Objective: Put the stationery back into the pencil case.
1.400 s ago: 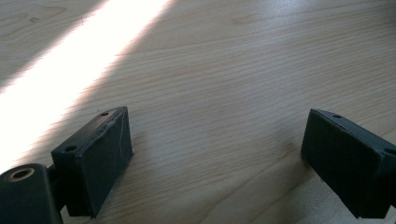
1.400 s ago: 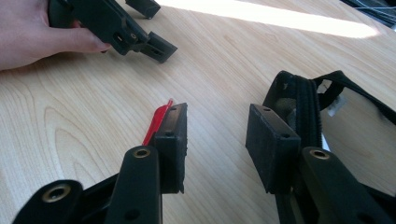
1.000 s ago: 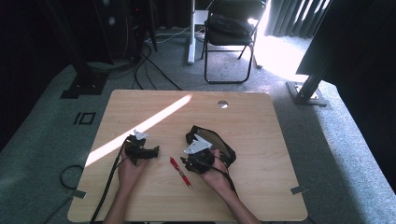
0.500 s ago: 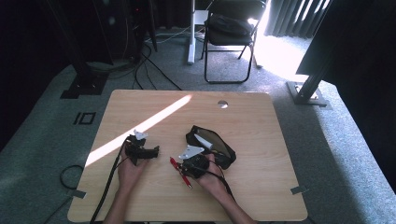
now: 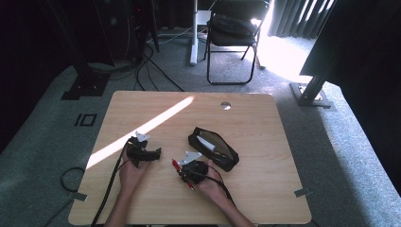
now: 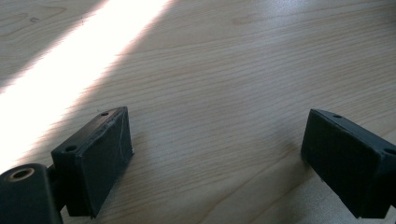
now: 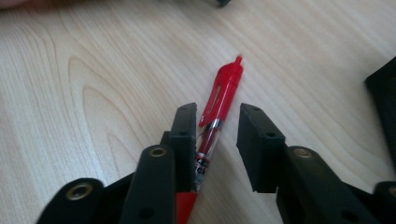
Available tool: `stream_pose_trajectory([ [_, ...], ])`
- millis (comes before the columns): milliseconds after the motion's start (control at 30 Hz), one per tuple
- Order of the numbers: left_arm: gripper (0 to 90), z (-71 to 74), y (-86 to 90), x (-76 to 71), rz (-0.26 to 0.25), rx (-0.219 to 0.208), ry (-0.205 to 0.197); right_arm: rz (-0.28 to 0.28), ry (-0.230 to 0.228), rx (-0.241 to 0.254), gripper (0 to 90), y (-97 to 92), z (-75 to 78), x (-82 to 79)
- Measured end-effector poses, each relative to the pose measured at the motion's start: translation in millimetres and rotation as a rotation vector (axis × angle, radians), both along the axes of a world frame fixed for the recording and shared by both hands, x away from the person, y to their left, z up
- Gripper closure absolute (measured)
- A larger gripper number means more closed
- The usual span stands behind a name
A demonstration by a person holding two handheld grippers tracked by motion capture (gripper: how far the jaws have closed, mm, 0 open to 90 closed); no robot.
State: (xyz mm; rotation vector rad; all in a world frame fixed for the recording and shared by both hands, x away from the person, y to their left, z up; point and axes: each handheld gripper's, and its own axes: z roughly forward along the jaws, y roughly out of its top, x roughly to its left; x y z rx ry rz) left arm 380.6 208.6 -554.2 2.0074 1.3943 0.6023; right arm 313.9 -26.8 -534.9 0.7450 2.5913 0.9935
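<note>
A red pen [image 5: 176, 163] [image 7: 224, 88] lies flat on the wooden table [image 5: 265, 189], near its front edge. My right gripper [image 5: 185, 171] [image 7: 217, 112] is lowered over it, with the pen's barrel between the two jaws. The jaws have just been closing. One pad touches the barrel, and a gap remains between the pen and the other pad. To the left, my left gripper [image 5: 155, 153] [image 6: 215, 135] rests low over bare wood, jaws wide apart and nothing between them.
An open black pencil case [image 5: 213, 148] [image 7: 385, 93] lies just right of the right gripper. A bright stripe of sunlight [image 5: 142, 127] crosses the table's left half. A small round hole [image 5: 225, 105] sits near the far edge. A folding chair [image 5: 231, 33] stands beyond.
My right gripper has come down and to the left over the red pen, and its jaws have narrowed around it. The left gripper has stayed put.
</note>
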Motion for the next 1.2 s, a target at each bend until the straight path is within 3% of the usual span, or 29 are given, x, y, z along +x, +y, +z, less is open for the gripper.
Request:
stream_pose_trajectory([
  [300,8.9,0.0,0.0,0.0,0.0,0.0,0.0,0.001,0.028,-0.026,78.6,1.1,-5.5,3.1],
  [667,8.9,-0.1,0.0,0.0,0.0,0.0,0.0,0.003,0.075,-0.031,74.4,-3.8,-5.1,7.6],
  [967,8.9,0.0,0.0,0.0,0.0,0.0,0.0,0.025,0.089,-0.089,79.2,-1.0,-1.0,7.6],
  [1200,8.9,0.0,0.0,0.0,0.0,0.0,0.0,-0.004,0.075,-0.056,79.9,-8.2,-3.3,10.4],
])
